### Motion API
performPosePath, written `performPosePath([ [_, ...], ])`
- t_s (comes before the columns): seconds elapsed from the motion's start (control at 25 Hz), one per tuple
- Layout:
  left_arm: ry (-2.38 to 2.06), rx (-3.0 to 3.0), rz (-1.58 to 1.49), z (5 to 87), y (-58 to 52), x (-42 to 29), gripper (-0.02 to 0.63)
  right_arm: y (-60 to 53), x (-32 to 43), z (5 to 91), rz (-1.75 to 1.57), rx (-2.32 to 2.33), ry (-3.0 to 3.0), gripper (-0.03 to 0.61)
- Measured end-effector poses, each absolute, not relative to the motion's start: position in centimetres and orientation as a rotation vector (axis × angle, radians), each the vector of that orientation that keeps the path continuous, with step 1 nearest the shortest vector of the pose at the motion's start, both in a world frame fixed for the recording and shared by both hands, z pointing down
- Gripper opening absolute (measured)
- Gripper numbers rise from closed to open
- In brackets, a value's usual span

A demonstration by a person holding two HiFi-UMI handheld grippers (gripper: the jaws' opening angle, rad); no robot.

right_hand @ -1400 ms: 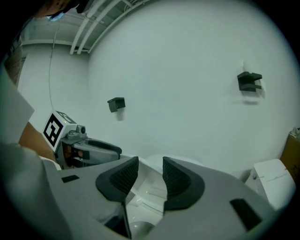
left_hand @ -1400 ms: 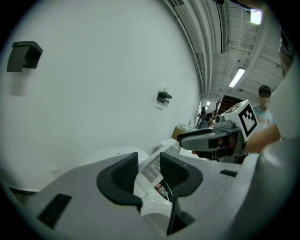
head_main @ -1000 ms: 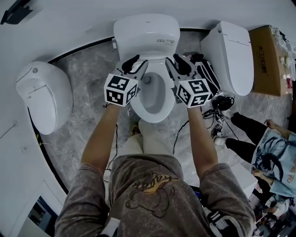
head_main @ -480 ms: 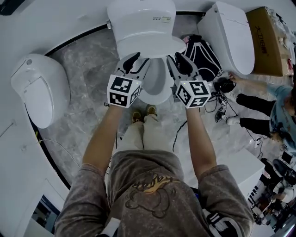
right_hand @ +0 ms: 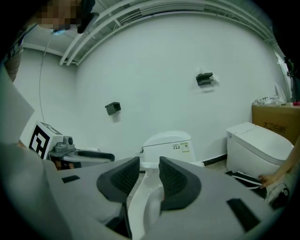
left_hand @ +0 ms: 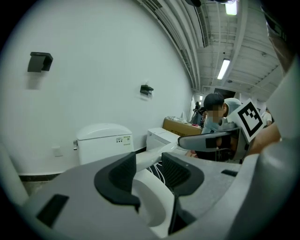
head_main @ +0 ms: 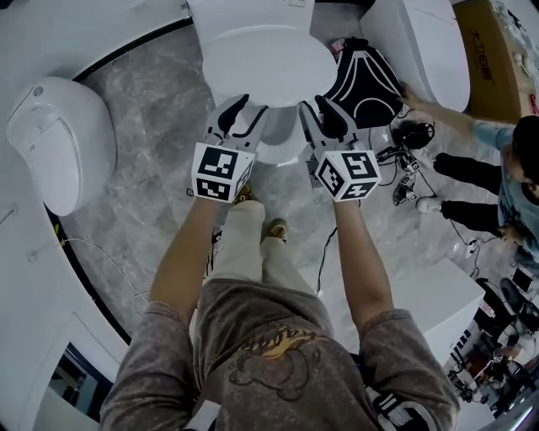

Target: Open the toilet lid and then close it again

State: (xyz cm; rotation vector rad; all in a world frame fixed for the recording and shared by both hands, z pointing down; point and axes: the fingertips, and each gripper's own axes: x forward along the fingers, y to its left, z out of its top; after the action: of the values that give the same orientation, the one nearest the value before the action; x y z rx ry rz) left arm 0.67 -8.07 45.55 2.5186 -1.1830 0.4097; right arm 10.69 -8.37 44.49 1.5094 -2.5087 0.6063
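The white toilet stands at the top centre of the head view, with its lid lowered over the bowl. Both grippers sit at the lid's front edge. My left gripper is at the front left; its jaws are opening and the lid's white edge runs between the pads without being pressed. My right gripper is at the front right, with its pads closed against the lid edge. The tank shows behind it.
A second toilet stands to the right and another white one to the left. A black bag, cables and a cardboard box lie on the right. A person crouches there. My own shoes are in front of the bowl.
The lid has come down from upright to lying over the bowl. Both grippers moved down and towards me with it.
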Motion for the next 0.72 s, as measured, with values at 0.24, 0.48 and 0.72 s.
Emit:
performPosePath([
  [0.24,-1.138,2.474,0.400,50.0,-3.4,1.1,0.170,-5.3,10.3,48.4,0.656,1.476,-2.535,0.123],
  [0.48,-1.190,2.457,0.389,56.0,1.1,1.8,0.165,-2.2,9.4,53.2,0.678,1.462,-2.523,0.102],
  [0.72,-1.263,2.387,0.328,59.6,1.0,0.9,0.094,1.8,9.4,58.5,0.676,1.434,-2.496,0.091],
])
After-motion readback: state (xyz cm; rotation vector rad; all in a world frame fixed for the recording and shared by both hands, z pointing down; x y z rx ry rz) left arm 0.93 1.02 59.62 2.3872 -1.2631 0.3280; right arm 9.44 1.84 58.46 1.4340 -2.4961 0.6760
